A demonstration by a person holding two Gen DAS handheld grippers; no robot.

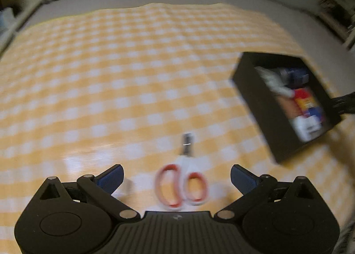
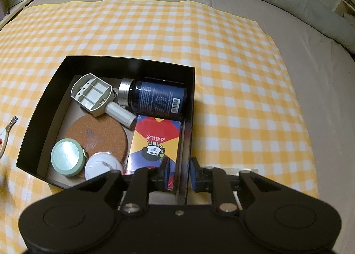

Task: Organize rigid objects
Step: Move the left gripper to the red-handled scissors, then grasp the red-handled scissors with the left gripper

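1. One item outstanding: scissors [image 1: 182, 184], red-and-white handles, flat on the checked cloth [image 1: 111, 89] left of the black box [image 2: 40, 134], between the wide-open fingers of the left hand-held gripper [image 1: 176, 175].
2. Six items boxed: grey plastic tool [image 2: 93, 94], green tin [image 2: 66, 157], white disc [image 2: 103, 166], cork coaster [image 2: 99, 134], dark bottle [image 2: 159, 99] with barcode, small print unreadable, colourful carton [image 2: 156, 143] with Chinese characters.
3. Right hand-held gripper [image 2: 178, 176]: clamped across the box's right wall.

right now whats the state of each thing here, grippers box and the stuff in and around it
left gripper: open, over the scissors, not touching them
right gripper: shut on the black box wall
black box: open-topped, partly filled
scissors: closed, flat on the checked cloth outside the box
dark bottle: capped, lying on its side in the box
card box: closed, lying flat
cork coaster: flat, partly covered
green tin: lid on
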